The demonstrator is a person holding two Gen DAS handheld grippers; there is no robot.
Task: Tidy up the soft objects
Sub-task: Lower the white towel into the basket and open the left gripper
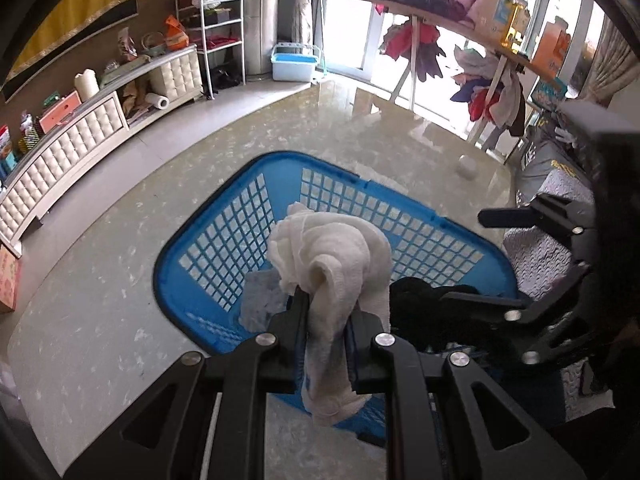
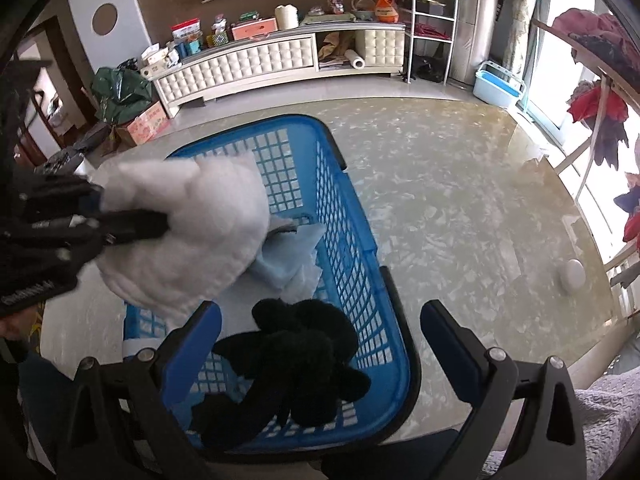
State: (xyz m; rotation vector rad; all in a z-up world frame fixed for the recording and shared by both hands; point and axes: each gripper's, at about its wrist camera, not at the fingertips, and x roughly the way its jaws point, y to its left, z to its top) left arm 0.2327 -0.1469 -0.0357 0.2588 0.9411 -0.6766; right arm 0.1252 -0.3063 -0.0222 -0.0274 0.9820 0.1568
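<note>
A blue lattice basket (image 1: 192, 236) stands on a glossy marbled tabletop (image 1: 120, 280). My left gripper (image 1: 328, 312) is shut on a white towel (image 1: 332, 256), which hangs bunched over the basket. The right wrist view shows this towel (image 2: 188, 232) and the left gripper (image 2: 160, 220) above the left side of the basket (image 2: 360, 216). My right gripper (image 2: 320, 332) stands open with nothing between its blue pads (image 2: 192, 344). Below it a black fluffy item (image 2: 304, 360) lies in the basket next to a pale blue cloth (image 2: 288, 256). The right gripper (image 1: 472, 258) also shows at the right of the left wrist view.
A small white round object (image 2: 572, 274) sits on the tabletop at the right. A grey quilted cover (image 1: 536, 256) lies beside the basket. Beyond are a tufted low cabinet (image 2: 260, 60), a pale blue tub (image 1: 294, 62) and a rack of clothes (image 1: 440, 12).
</note>
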